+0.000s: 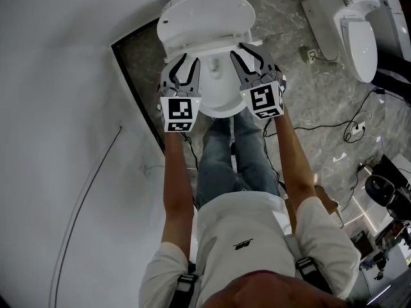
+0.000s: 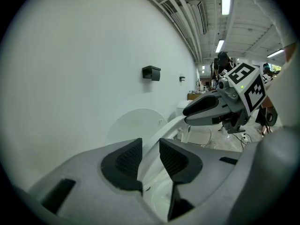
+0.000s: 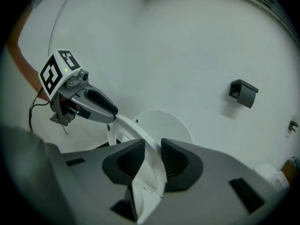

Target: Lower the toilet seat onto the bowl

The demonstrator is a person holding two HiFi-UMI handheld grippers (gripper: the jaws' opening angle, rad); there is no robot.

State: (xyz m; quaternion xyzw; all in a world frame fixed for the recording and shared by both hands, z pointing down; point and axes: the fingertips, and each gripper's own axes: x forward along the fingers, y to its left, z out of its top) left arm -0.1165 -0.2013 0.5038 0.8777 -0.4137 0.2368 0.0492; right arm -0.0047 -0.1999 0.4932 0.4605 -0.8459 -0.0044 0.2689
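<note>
The white toilet seat [image 1: 217,111] hangs tilted above the bowl [image 1: 216,76], in front of the upright lid [image 1: 205,15] that leans toward the wall. My left gripper [image 1: 186,60] sits on the seat's left side and my right gripper [image 1: 248,50] on its right side. In the left gripper view the seat rim [image 2: 169,124] runs between the pads of the left gripper [image 2: 150,148] and fills the gap. In the right gripper view the rim [image 3: 137,131] is clamped between the right gripper's [image 3: 153,150] pads.
The white wall [image 1: 64,108] stands close on the left. A second toilet [image 1: 356,24] is at the upper right, with cables [image 1: 334,130] across the marble floor. A black wall fixture [image 3: 243,93] hangs above. The person's legs [image 1: 234,159] stand before the bowl.
</note>
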